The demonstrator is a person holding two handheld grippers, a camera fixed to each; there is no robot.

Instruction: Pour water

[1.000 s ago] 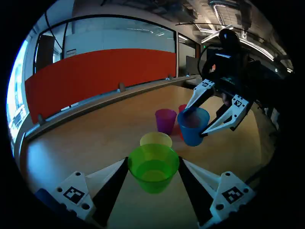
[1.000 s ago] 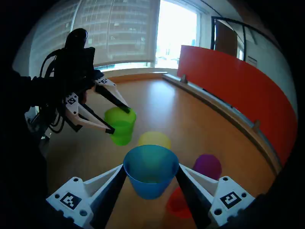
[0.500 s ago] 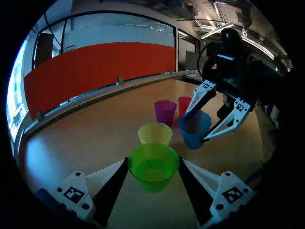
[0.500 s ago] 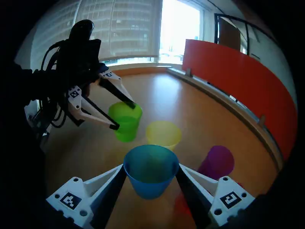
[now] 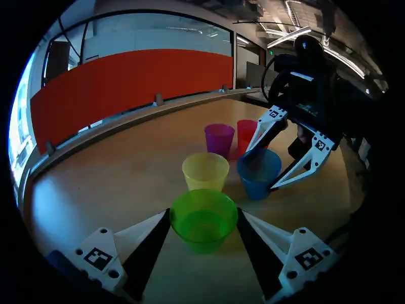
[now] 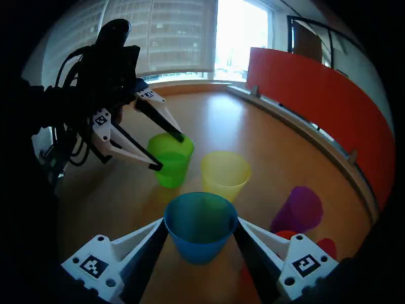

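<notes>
Left gripper (image 5: 203,214) clamps a translucent, tapered green cup (image 5: 203,230); right gripper (image 6: 200,221) pinches a matching blue cup (image 6: 200,240) over the glossy wooden tabletop (image 5: 121,167).

An office is indicated. A long wooden counter (image 5: 116,167) is bounded along one side by a red partition (image 5: 131,81), above which glazed panels (image 5: 152,40) are set in dark frames. Strip lights (image 5: 289,36) are hung from an open ceiling with exposed services. In the right gripper view, tall windows (image 6: 238,35) are seen beyond the counter's far end.
</notes>
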